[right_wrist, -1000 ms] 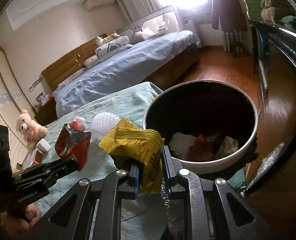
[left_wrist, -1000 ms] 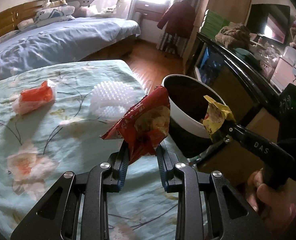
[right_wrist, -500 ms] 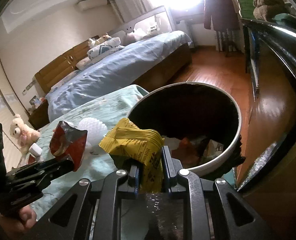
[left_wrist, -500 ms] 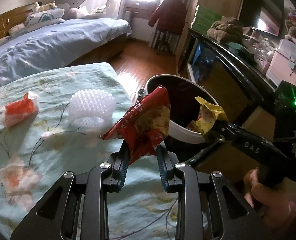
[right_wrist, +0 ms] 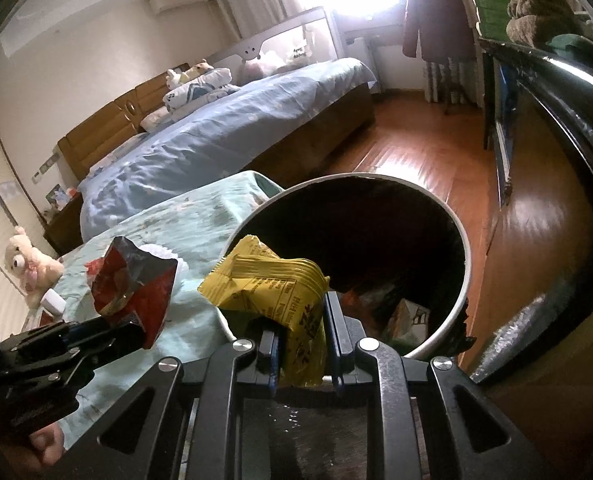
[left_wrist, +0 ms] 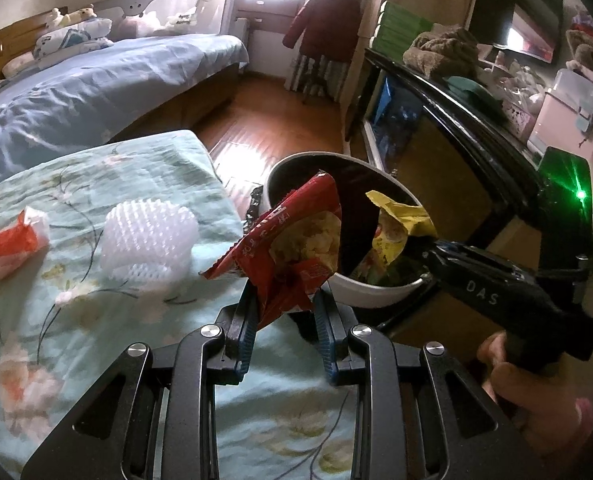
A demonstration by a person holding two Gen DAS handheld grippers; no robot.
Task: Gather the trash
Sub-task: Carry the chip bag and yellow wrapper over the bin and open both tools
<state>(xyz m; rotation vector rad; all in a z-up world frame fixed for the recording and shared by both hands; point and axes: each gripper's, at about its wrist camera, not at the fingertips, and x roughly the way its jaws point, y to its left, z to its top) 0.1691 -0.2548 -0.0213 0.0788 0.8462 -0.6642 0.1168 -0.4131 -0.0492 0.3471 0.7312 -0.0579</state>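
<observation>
Left gripper [left_wrist: 284,312] clamped on red snack wrapper [left_wrist: 292,248] beside bin rim, right gripper [right_wrist: 302,340] clamped on yellow wrapper [right_wrist: 272,284] over white-rimmed trash bin [right_wrist: 462,280] (rubbish inside), white foam net [left_wrist: 148,240] and red-white scrap [left_wrist: 12,240] on floral bed cover [left_wrist: 96,168].

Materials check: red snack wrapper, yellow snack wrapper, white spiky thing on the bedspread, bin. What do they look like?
Red crinkled snack wrapper: thin printed plastic film, glossy, creased, probably foil-lined.
Yellow printed snack wrapper: same kind of film, with a crimped seal edge.
White nubbed mesh pad: looks like soft foam netting, matte, slightly see-through.
Round white-rimmed bin: smooth rigid wall, likely plastic; a dark liner's ragged edge hangs outside.
</observation>
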